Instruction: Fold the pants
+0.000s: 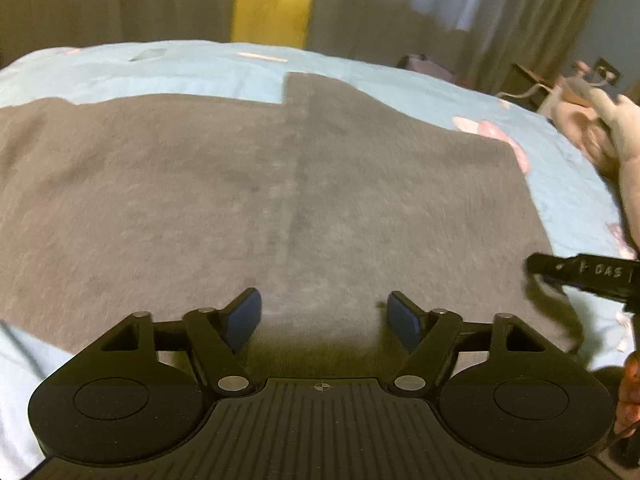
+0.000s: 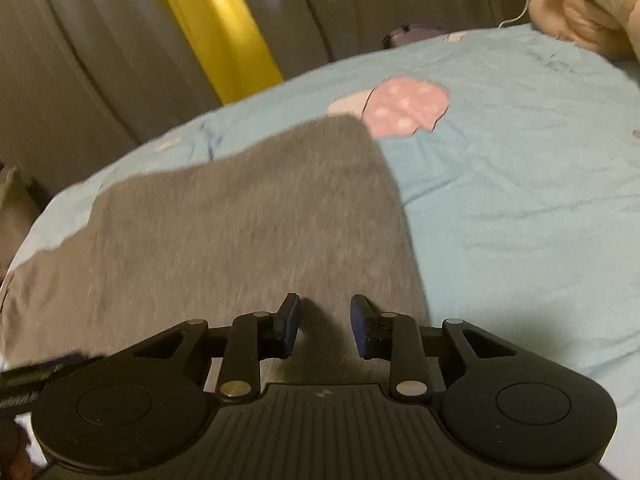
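Grey pants (image 1: 260, 184) lie flat on a light blue bedspread (image 1: 192, 72), with a seam running down their middle. My left gripper (image 1: 324, 312) is open and empty, low over the near part of the pants. The right gripper (image 1: 580, 272) shows at the right edge of the left wrist view, over the pants' right edge. In the right wrist view the pants (image 2: 240, 220) fill the left half, and my right gripper (image 2: 325, 320) is open and empty above their right edge.
The bedspread (image 2: 520, 184) has a pink dotted patch (image 2: 404, 108) just past the pants' far corner. A pink plush toy (image 2: 588, 12) lies at the bed's far right. Grey curtains (image 1: 420, 8) and a yellow strip (image 1: 272, 0) stand behind the bed.
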A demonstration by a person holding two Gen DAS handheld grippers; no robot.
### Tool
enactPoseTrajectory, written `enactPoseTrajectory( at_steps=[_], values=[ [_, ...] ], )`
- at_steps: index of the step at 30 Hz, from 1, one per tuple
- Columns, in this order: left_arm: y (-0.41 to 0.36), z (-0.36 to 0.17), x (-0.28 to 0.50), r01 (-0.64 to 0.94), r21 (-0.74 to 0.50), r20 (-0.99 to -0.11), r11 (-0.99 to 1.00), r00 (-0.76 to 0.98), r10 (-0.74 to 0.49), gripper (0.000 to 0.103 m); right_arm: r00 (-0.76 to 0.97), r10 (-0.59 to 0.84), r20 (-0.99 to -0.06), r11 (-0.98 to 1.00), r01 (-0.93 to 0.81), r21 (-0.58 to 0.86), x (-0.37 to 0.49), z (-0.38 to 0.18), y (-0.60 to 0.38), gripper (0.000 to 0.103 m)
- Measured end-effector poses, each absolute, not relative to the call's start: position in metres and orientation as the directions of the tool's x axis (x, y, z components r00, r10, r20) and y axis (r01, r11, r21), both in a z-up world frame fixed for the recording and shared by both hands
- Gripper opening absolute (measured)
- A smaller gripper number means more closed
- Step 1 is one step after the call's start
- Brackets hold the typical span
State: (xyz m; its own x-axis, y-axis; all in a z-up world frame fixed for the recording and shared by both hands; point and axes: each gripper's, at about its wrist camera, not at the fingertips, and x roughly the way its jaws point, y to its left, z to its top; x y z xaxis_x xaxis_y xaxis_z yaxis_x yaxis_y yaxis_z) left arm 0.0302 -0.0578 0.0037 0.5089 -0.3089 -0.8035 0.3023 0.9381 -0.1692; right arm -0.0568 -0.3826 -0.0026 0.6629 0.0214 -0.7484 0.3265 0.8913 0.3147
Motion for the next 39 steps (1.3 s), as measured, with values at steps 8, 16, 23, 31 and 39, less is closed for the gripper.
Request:
enactPoseTrajectory(
  at_steps=[8,16,23,31,39],
  values=[
    [-0.031,0.004,0.043,0.146,-0.251,-0.777,0.957,0.559,-0.289,0.084,0.685,-0.087,-0.723,0.939,0.298,0.170,-0.021,-0.006,-0.379,0.028],
    [-0.031,-0.011,0.059,0.088,-0.195,-0.800,0.977,0.562,-0.210,0.088,0.695,-0.164,-0.700,0.936,0.334,0.113,0.032,-0.005,-0.393,0.038],
    [-0.038,-0.015,0.060,0.126,-0.160,-0.794,0.979,0.573,-0.203,0.094,0.688,-0.145,-0.711,0.891,0.403,0.208,0.045,-0.030,-0.426,0.070],
    [-0.035,-0.014,0.061,0.120,-0.170,-0.789,0.978,0.578,-0.208,0.094,0.680,-0.166,-0.714,0.911,0.383,0.153,-0.021,-0.010,-0.394,0.094],
    [-0.031,-0.011,0.056,0.097,-0.156,-0.796,0.983,0.577,-0.183,0.095,0.594,-0.172,-0.786,0.905,0.410,0.112,-0.016,-0.027,-0.386,0.099]
  ],
)
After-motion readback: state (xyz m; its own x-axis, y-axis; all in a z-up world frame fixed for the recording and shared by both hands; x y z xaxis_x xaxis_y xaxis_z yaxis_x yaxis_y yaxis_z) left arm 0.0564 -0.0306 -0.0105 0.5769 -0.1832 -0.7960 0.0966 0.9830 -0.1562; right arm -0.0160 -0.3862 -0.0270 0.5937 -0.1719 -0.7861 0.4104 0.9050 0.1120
